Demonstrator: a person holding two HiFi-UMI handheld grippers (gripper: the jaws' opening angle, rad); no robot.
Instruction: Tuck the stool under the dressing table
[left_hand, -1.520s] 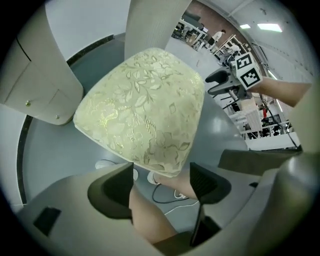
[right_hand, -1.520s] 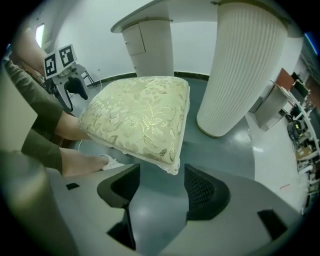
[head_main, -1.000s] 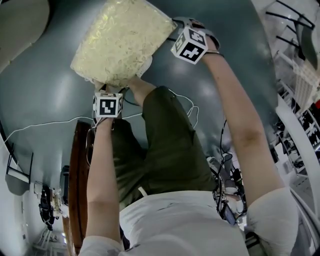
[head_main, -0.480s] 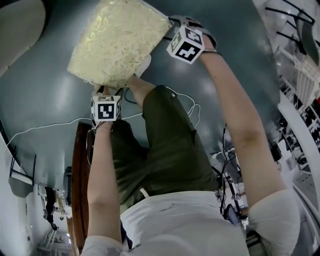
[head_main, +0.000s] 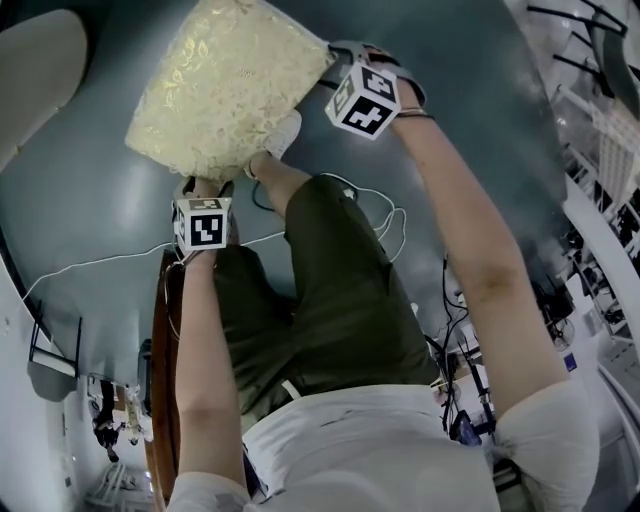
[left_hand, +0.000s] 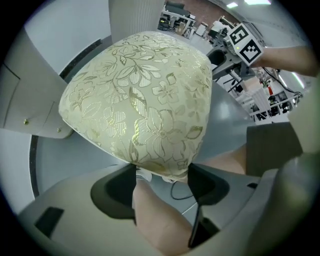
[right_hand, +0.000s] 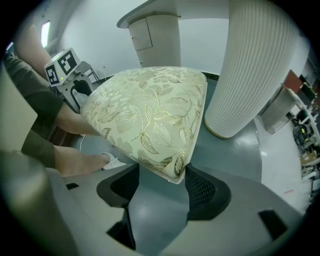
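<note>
Shifting slightly leftward since earlier, the stool (head_main: 225, 85) is standing on the grey floor (head_main: 100, 230) beside a ribbed white column (right_hand: 255, 65). The left gripper (left_hand: 161, 172) and right gripper (right_hand: 162, 175) have just been closing, still wide, and are pinching the corners of its cushion.

The head camera looked steeply down past the person's own legs (head_main: 340, 290) onto the stool (head_main: 225, 85) and the floor (head_main: 90, 200). The cameras on the left gripper (left_hand: 162, 172) and right gripper (right_hand: 157, 175) sat close behind their jaws, facing opposite corners of that stool. Each also caught the other gripper beyond it.
</note>
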